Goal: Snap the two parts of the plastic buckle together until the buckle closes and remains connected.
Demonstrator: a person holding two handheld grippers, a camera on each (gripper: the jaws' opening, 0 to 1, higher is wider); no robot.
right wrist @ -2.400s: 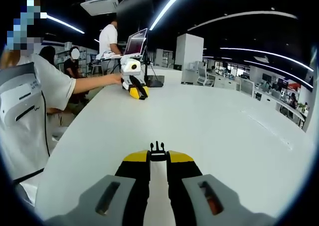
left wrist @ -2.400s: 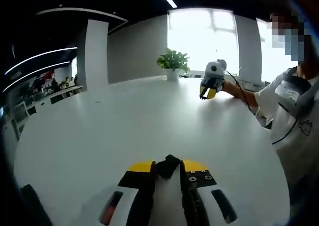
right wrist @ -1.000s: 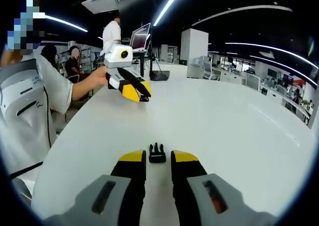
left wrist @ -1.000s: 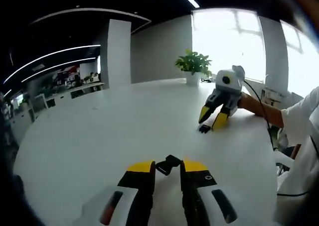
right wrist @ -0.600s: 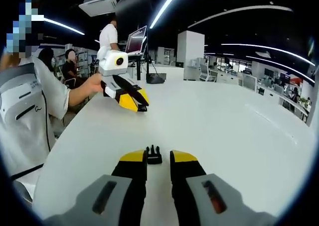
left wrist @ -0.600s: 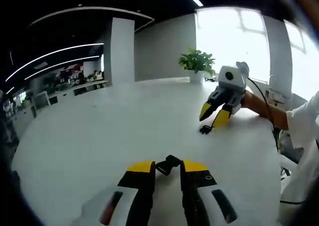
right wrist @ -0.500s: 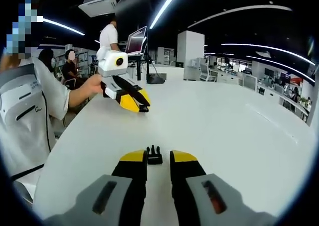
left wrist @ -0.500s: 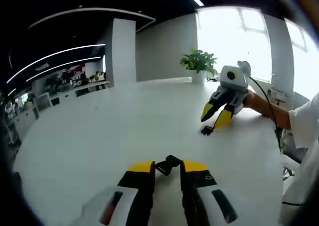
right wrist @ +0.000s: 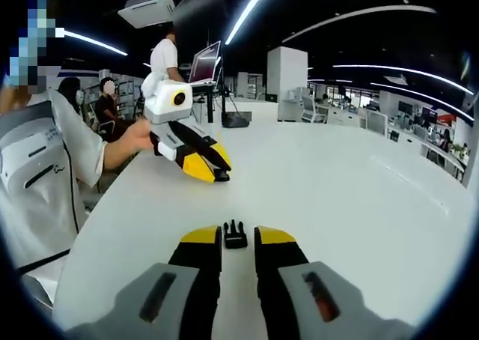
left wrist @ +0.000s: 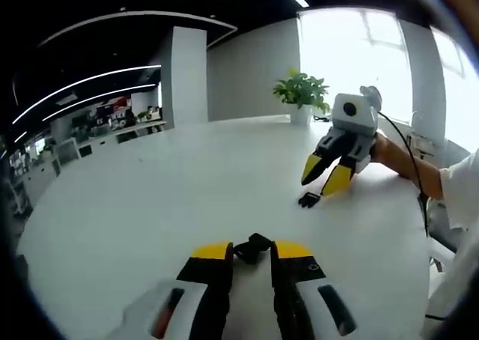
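The buckle is not yet joined: the left gripper (left wrist: 251,256) clamps the black plastic socket half (left wrist: 251,247), while the pronged black plastic half (right wrist: 235,235) lies on the white desk (right wrist: 337,198) before the parted, empty right gripper (right wrist: 237,244).

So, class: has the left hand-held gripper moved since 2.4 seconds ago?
Yes. In the right gripper view the left hand-held gripper has come away from the laptop, nearer the pronged buckle part on the table.
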